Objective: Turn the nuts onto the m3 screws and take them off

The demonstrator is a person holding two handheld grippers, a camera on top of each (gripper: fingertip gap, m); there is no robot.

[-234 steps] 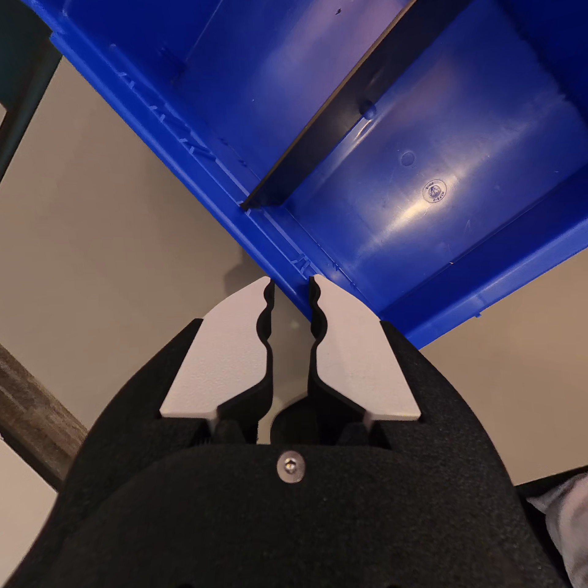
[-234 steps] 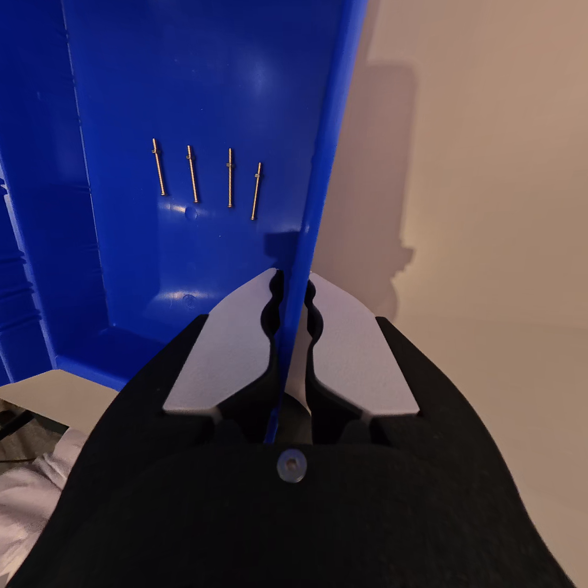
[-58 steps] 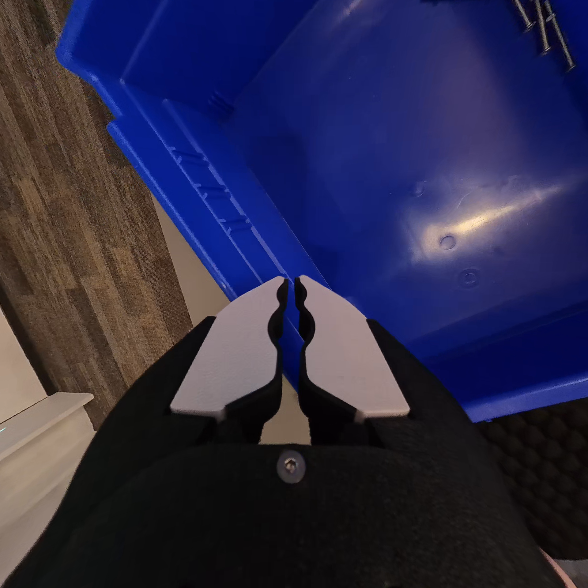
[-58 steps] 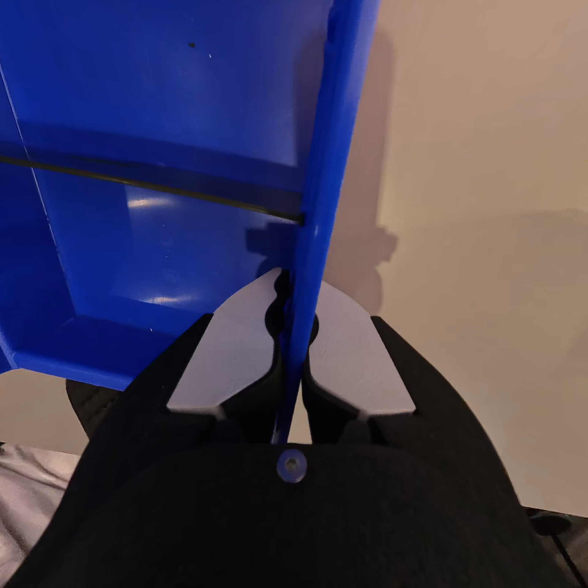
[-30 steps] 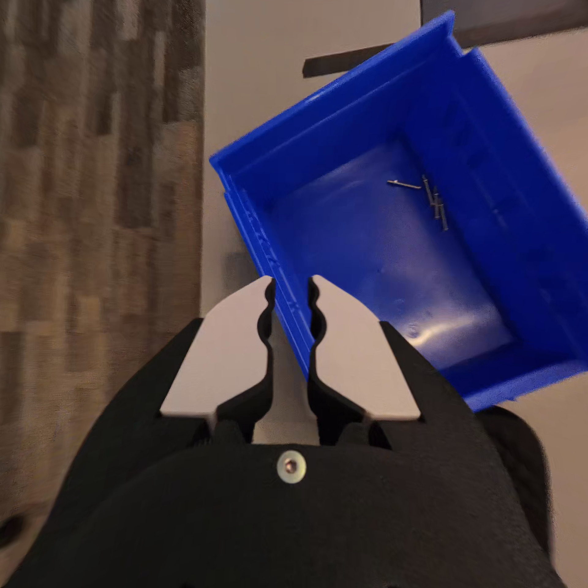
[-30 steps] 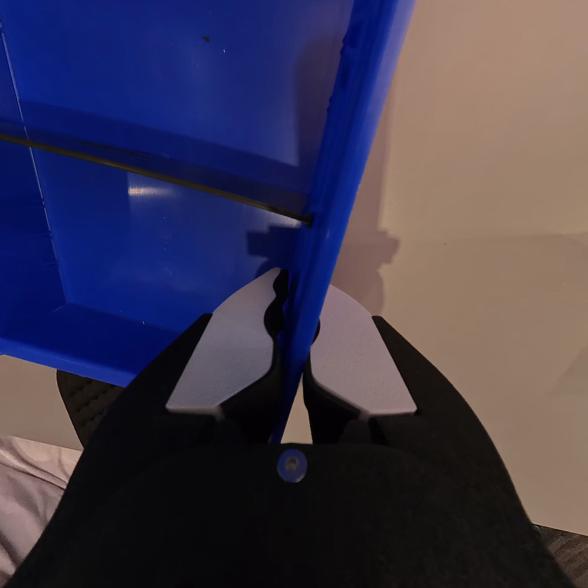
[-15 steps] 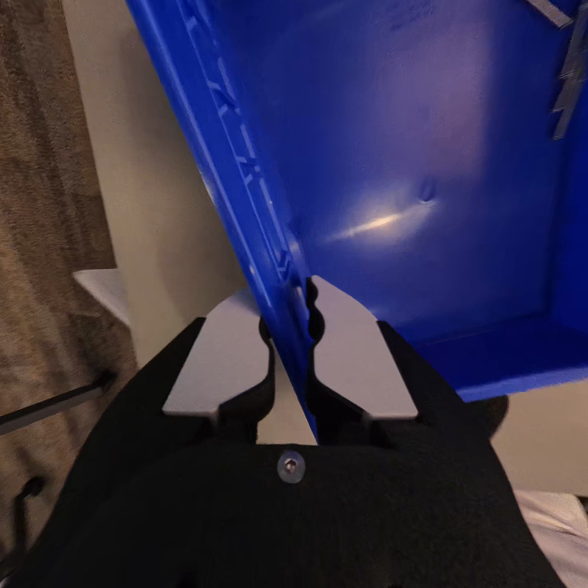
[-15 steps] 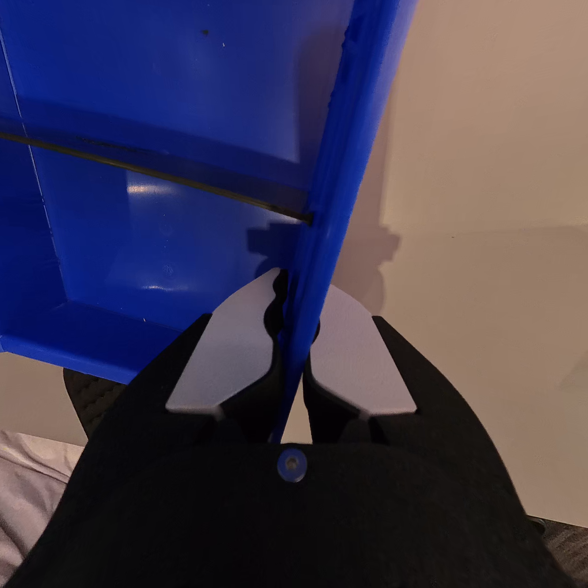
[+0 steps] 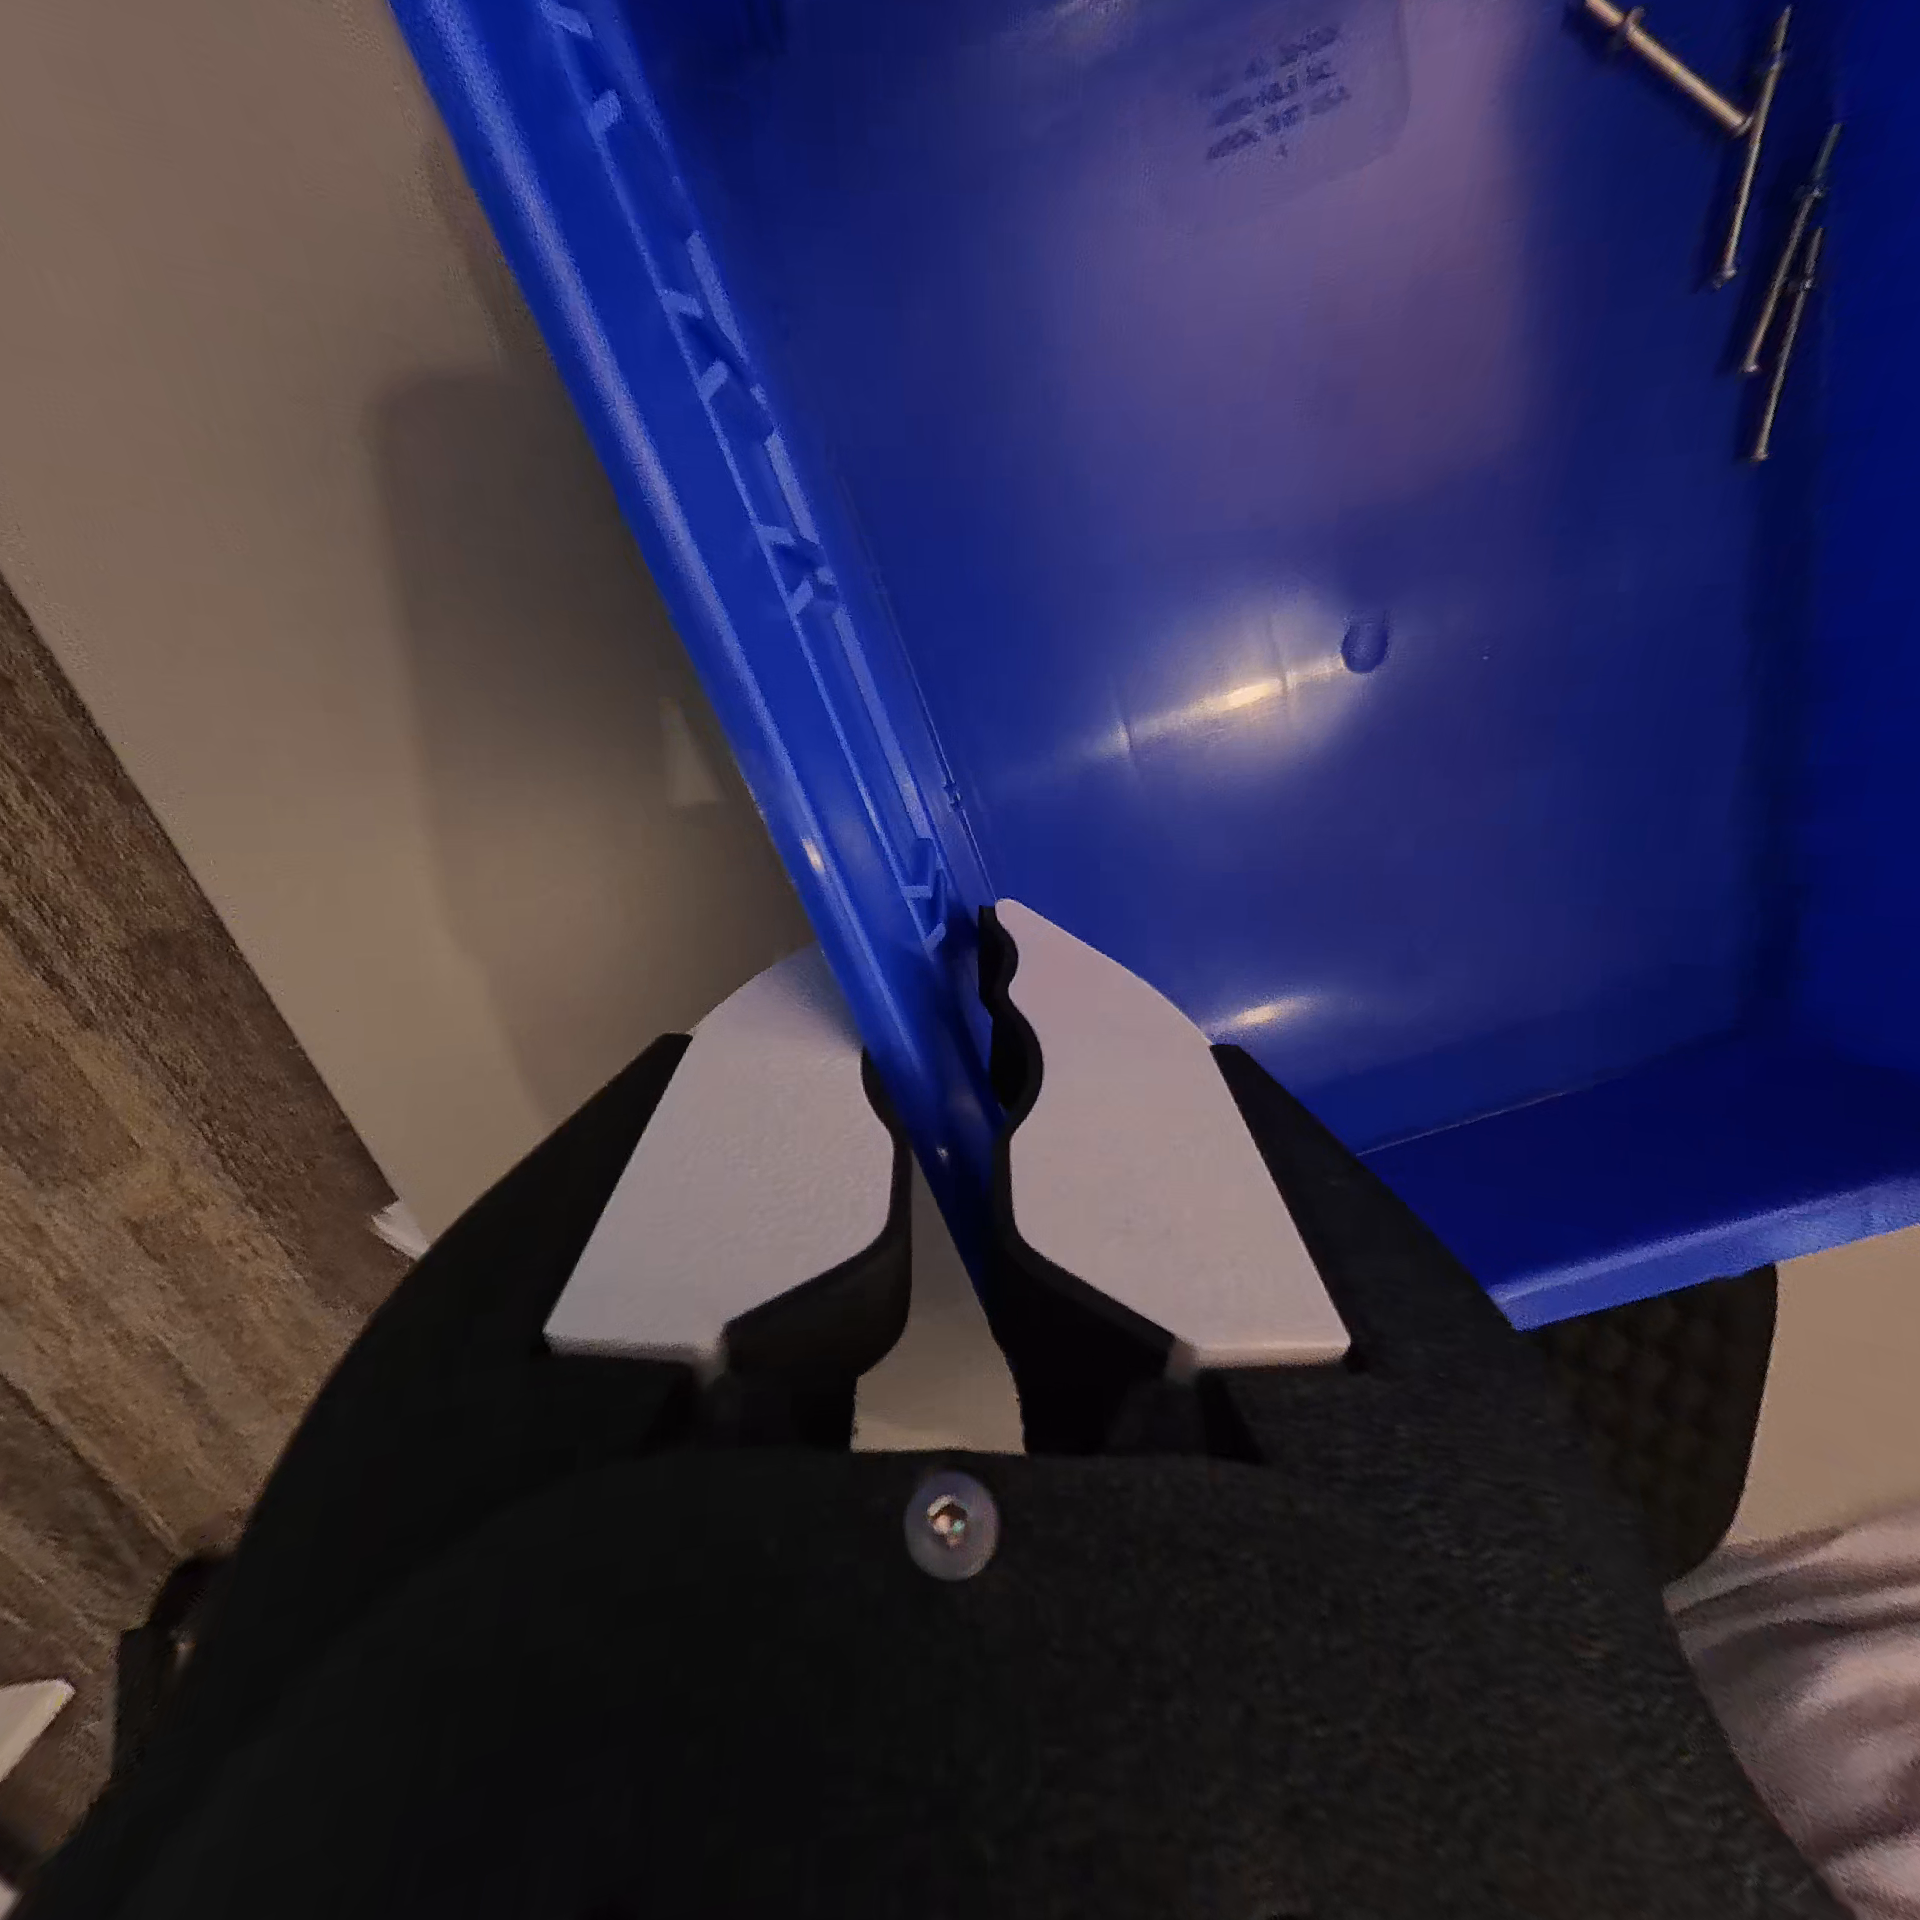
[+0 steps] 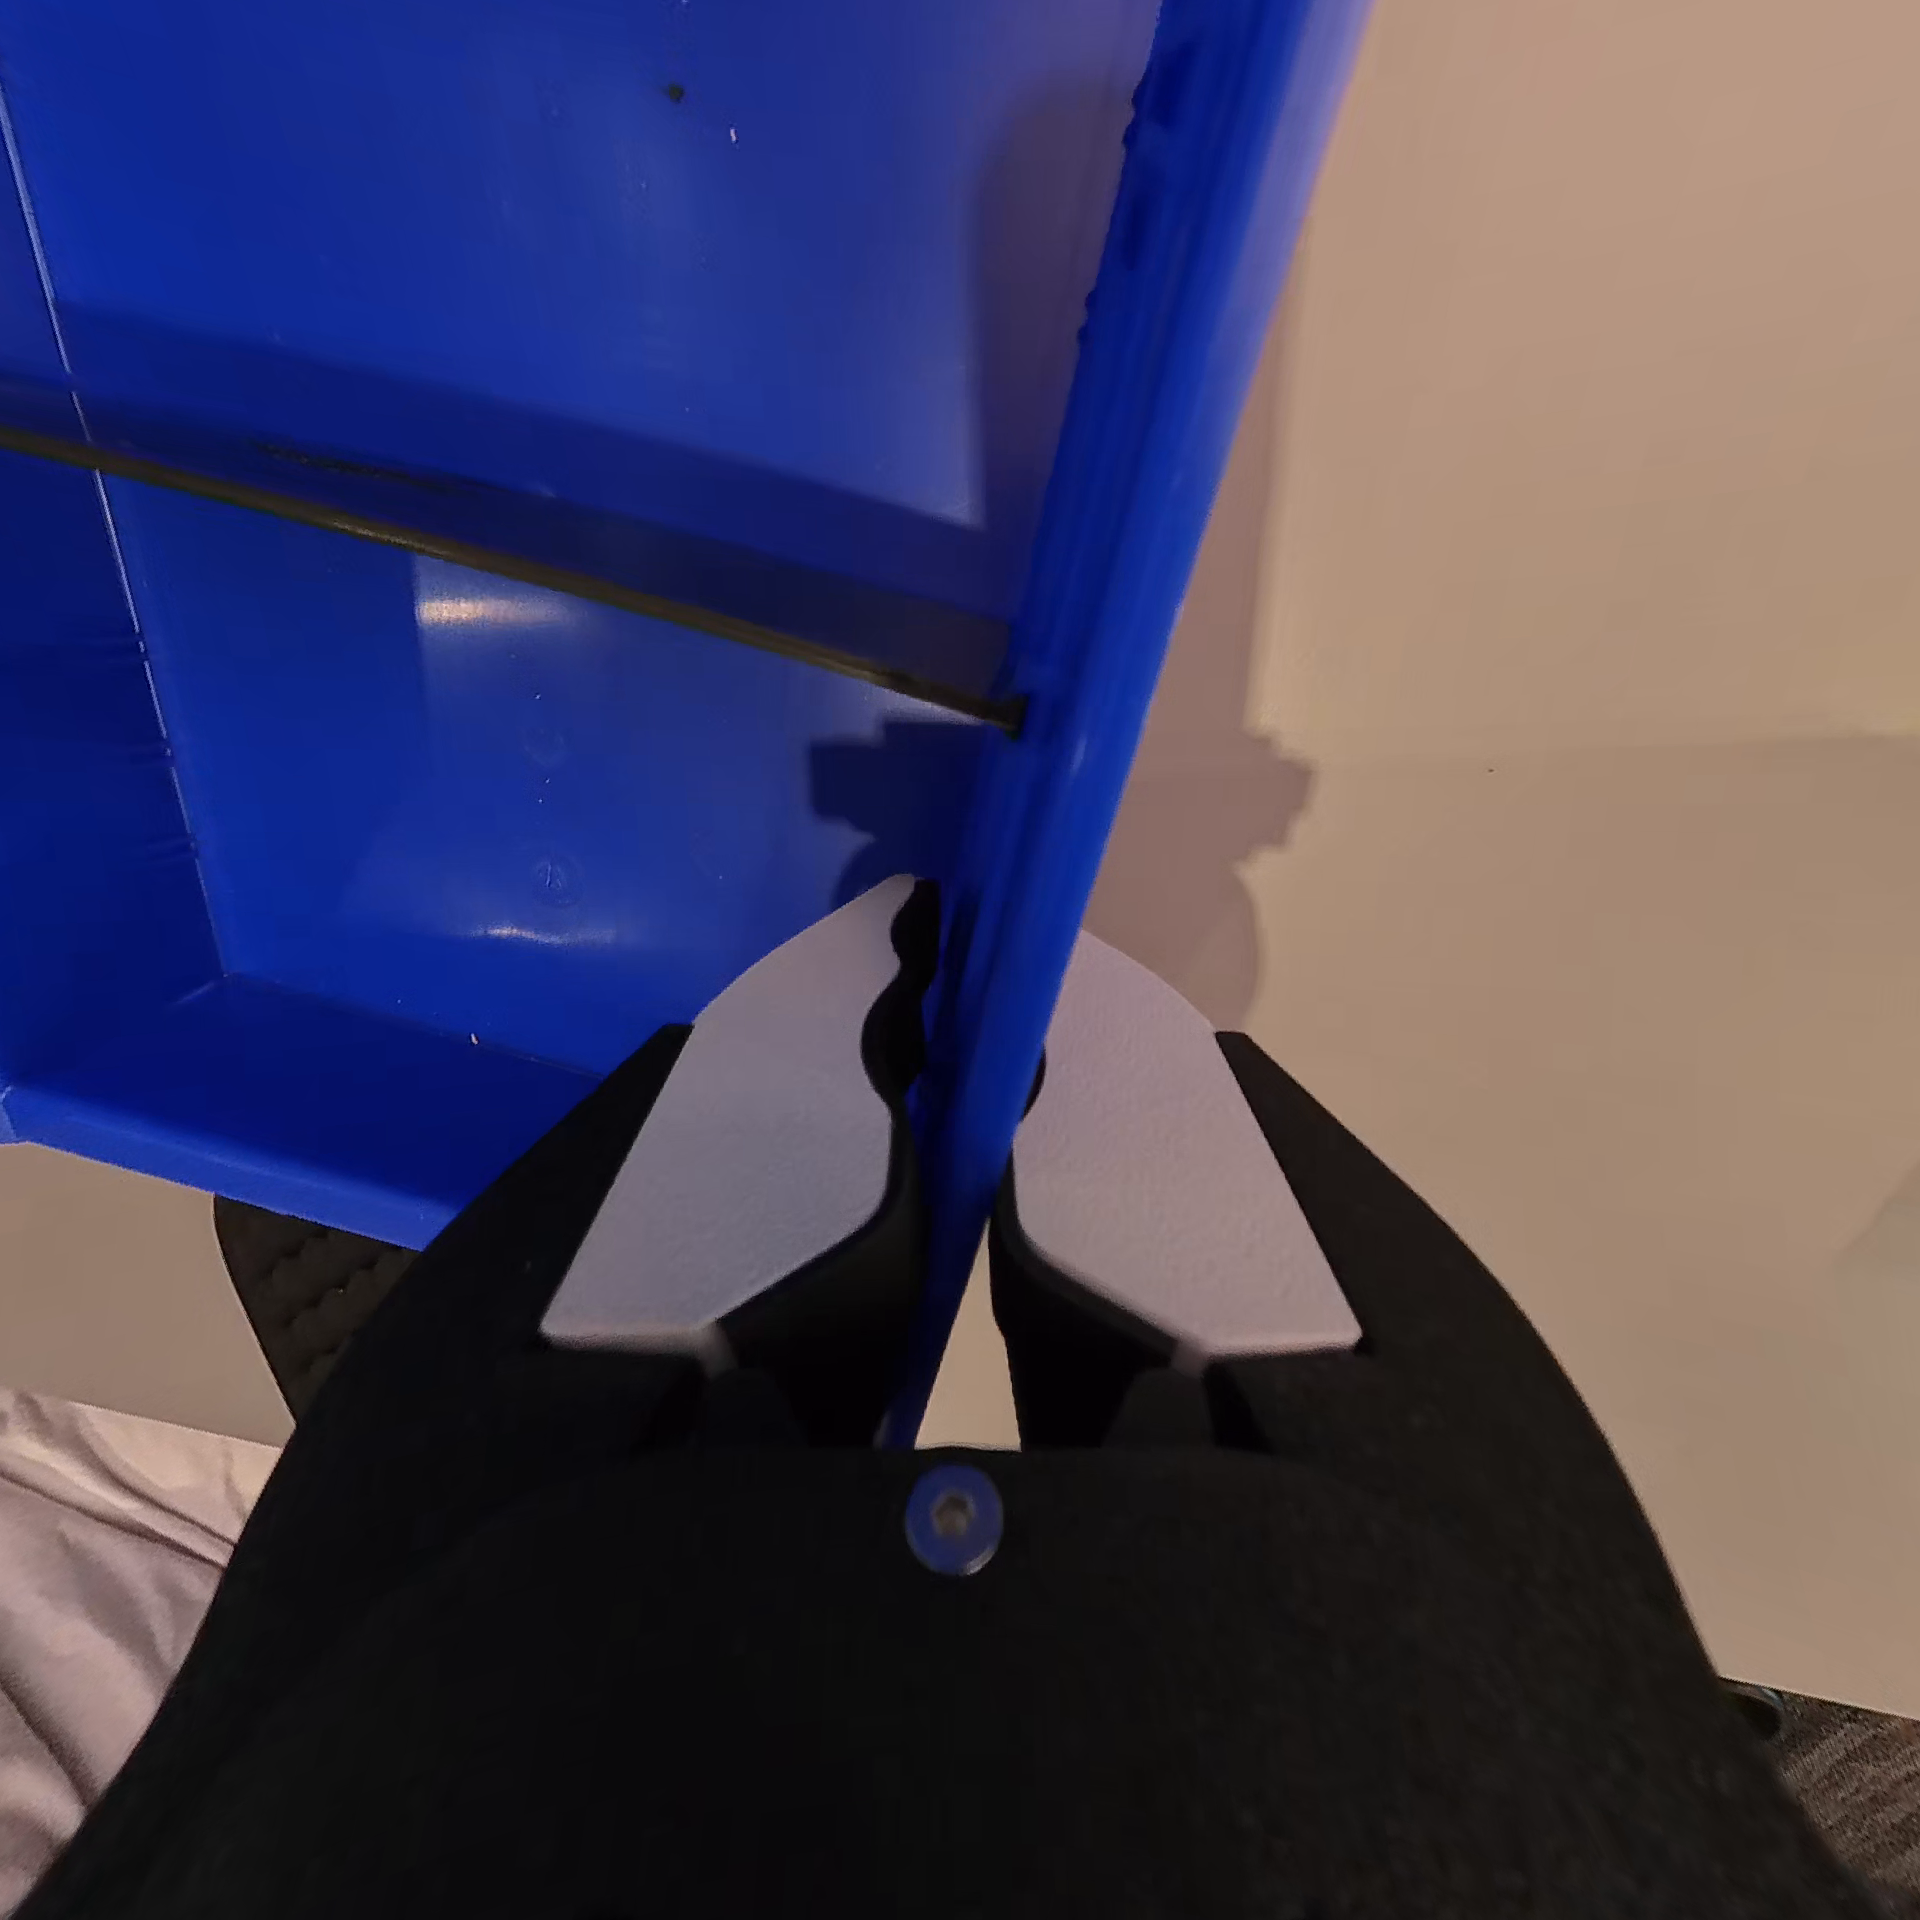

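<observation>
So I've got a blue bin (image 9: 1351, 831) pinched from both sides right now. My left gripper (image 9: 940, 1039) has its jaws closed down on the bin's left wall, one finger outside against the ribbed face and the other inside the bin. The wall runs up and away to the left at a slant from where I'm looking. My right gripper (image 10: 971, 997) does the same thing on the right wall (image 10: 1091, 623): jaws nearly together with just the thin blue rim between them, left finger inside, right finger outside.

The screws (image 9: 1787, 260) are loose on the bin floor, up in the far right corner of the left view, a few thin silvery ones lying close together and one crossing them at an angle. I can't tell if any nuts are on them, too small.

In the right view a black divider (image 10: 520, 566) crosses the bin and meets the wall just ahead of my jaws. The compartment nearest me looks bare.

The bin hangs over a pale table (image 10: 1558, 935). Past its edge on the left there's wood-look floor (image 9: 125, 1039), plus something dark and textured (image 9: 1662, 1403) under the bin's near corner and grey cloth (image 10: 83, 1558) low down.
</observation>
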